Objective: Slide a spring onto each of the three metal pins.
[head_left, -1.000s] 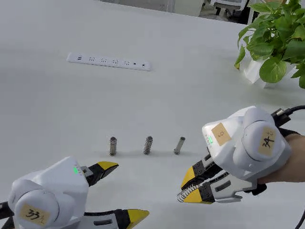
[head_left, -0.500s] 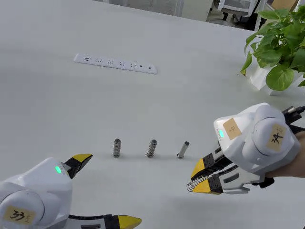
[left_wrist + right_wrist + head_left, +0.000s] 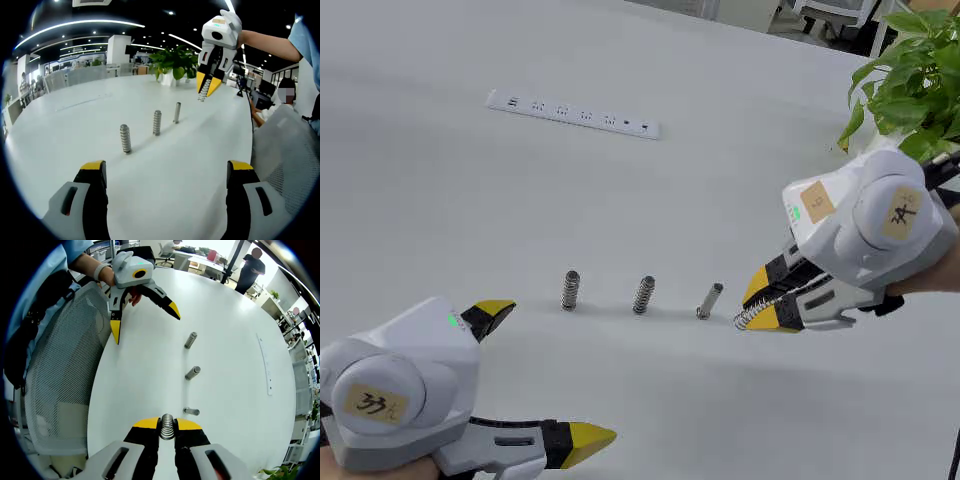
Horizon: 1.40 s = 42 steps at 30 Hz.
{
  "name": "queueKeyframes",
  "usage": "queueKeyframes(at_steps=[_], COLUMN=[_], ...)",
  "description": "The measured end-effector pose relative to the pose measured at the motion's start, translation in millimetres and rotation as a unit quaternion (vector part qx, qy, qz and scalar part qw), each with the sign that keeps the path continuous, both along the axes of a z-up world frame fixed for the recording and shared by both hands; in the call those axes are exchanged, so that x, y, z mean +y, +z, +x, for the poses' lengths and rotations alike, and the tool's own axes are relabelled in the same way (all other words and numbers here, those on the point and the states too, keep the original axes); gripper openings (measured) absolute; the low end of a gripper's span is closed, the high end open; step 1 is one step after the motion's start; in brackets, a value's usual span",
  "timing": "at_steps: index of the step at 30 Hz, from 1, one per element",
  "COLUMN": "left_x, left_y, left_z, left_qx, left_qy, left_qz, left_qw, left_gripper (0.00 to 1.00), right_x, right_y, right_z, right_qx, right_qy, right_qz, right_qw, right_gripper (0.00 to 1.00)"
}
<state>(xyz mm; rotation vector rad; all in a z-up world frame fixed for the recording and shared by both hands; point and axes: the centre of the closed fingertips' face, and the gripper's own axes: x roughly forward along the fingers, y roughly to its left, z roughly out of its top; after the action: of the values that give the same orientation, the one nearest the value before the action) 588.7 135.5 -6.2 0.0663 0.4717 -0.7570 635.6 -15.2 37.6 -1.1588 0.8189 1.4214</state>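
Note:
Three upright pins stand in a row on the white table. The left pin (image 3: 571, 290) and middle pin (image 3: 644, 295) each wear a spring; the right pin (image 3: 709, 300) is bare metal. My right gripper (image 3: 756, 312) hovers just right of the bare pin, shut on a spring (image 3: 752, 313) that pokes out past its yellow tips; the spring (image 3: 167, 426) sits pinched between the jaws, with the bare pin (image 3: 191, 411) just ahead. My left gripper (image 3: 545, 375) is open at the front left, nothing between its fingers. In the left gripper view the pins (image 3: 156, 122) stand ahead, the right gripper (image 3: 205, 91) above them.
A white power strip (image 3: 572, 114) lies at the back of the table. A potted green plant (image 3: 913, 70) stands at the back right. A mesh office chair (image 3: 55, 380) sits by the table edge, and a person (image 3: 248, 266) stands far off.
My right gripper has carried the spring up and toward the bare right pin. The left gripper has stayed low at the front left; the head camera has shifted.

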Motion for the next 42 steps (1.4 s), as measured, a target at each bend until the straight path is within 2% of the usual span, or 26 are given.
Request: queueKeyframes(at_steps=[9, 12, 18, 22, 30, 42], left_x=[1.8, 3.0, 3.9, 4.7, 2.9, 5.0], left_y=[-1.4, -2.5, -3.6, -4.6, -7.1, -7.9], left_z=[4.0, 4.2, 3.6, 3.0, -0.2, 1.1], left_qx=[-0.001, 0.001, 0.006, 0.008, 0.014, 0.018], left_qy=[0.014, 0.016, 0.018, 0.024, 0.023, 0.024], left_qz=[-0.004, -0.003, -0.004, -0.006, -0.008, -0.006], left_qw=[0.9999, 0.9999, 0.9998, 0.9997, 0.9996, 0.9995], left_gripper=[0.99, 0.99, 0.99, 0.99, 0.99, 0.99], right_x=[6.4, 9.1, 14.3, 12.9, 11.8, 14.6], right_y=[1.9, 0.6, -1.1, -9.2, -16.3, -18.3], right_z=[21.7, 35.3, 37.5, 45.2, 48.0, 39.9], right_qx=[-0.01, -0.013, -0.01, -0.006, 0.002, 0.005], right_qy=[0.01, 0.012, 0.016, 0.019, 0.02, 0.027], right_qz=[-0.013, -0.018, -0.023, -0.033, -0.043, -0.053], right_qw=[0.9998, 0.9997, 0.9995, 0.9993, 0.9989, 0.9982], right_gripper=[0.08, 0.08, 0.08, 0.08, 0.08, 0.08])
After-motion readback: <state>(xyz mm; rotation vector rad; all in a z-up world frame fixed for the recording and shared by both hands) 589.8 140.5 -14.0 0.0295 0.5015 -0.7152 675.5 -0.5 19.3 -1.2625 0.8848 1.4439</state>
